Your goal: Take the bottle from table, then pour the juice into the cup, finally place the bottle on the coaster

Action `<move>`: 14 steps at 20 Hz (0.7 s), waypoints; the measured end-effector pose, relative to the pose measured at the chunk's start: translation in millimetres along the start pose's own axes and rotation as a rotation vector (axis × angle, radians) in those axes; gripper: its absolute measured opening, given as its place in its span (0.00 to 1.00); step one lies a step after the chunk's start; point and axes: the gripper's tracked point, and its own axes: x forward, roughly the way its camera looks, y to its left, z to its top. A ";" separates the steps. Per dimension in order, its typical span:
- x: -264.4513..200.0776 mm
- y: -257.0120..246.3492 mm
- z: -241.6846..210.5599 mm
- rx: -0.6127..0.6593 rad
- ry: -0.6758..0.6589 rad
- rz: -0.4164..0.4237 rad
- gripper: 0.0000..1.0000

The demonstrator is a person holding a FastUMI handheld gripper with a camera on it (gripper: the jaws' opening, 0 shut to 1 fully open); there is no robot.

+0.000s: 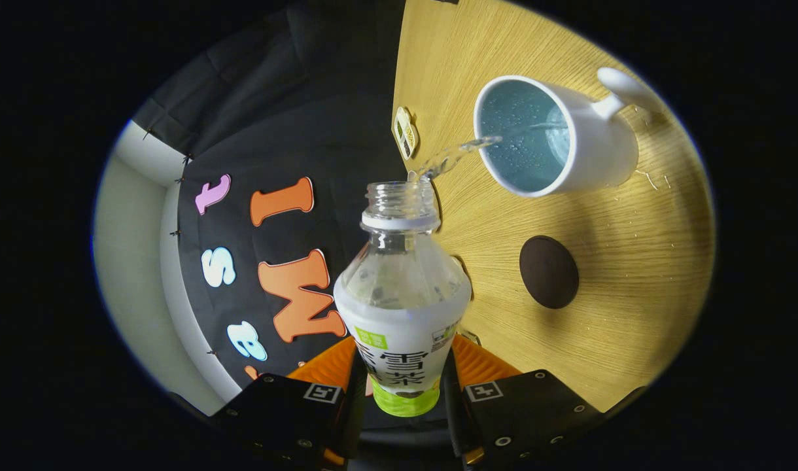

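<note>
The gripper [404,386] is clamped on the bottle [402,307] at its label (thin, slick plastic, likely light now), pouring a stream into the cup [549,140].

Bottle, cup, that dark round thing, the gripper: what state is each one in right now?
Bottle: uncapped, tilted toward the cup, clear liquid streaming from its mouth, clamped between both fingers.
Cup: white, standing on the table, blue inside, wet with droplets, catching the stream.
Coaster: dark, round, flat on the table, bare.
Table: wooden, a few spilled drops beside the cup.
Gripper: shut on the bottle's lower body.
</note>
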 end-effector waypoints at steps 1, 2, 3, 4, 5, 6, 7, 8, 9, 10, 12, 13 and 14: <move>1.0 0.3 0.1 0.004 0.001 0.001 0.54; 0.4 1.4 -0.8 0.007 0.002 0.001 0.54; 0.8 1.0 -0.5 0.010 0.001 0.001 0.54; -0.1 1.0 0.2 0.012 0.001 0.001 0.54; -0.5 1.4 0.6 0.015 -0.001 -0.001 0.54; -0.4 1.9 1.0 0.018 -0.001 0.000 0.54; 0.0 2.8 1.5 0.023 -0.001 0.001 0.54; -0.5 4.3 0.7 0.025 -0.001 0.002 0.54; -0.2 6.3 0.1 0.025 0.000 0.005 0.54; -1.1 6.6 0.1 0.026 0.001 0.008 0.54; -0.8 8.2 0.4 0.027 -0.001 0.006 0.54; -0.1 7.9 0.9 0.025 -0.001 0.003 0.54; -0.4 9.2 0.3 0.027 -0.003 0.003 0.54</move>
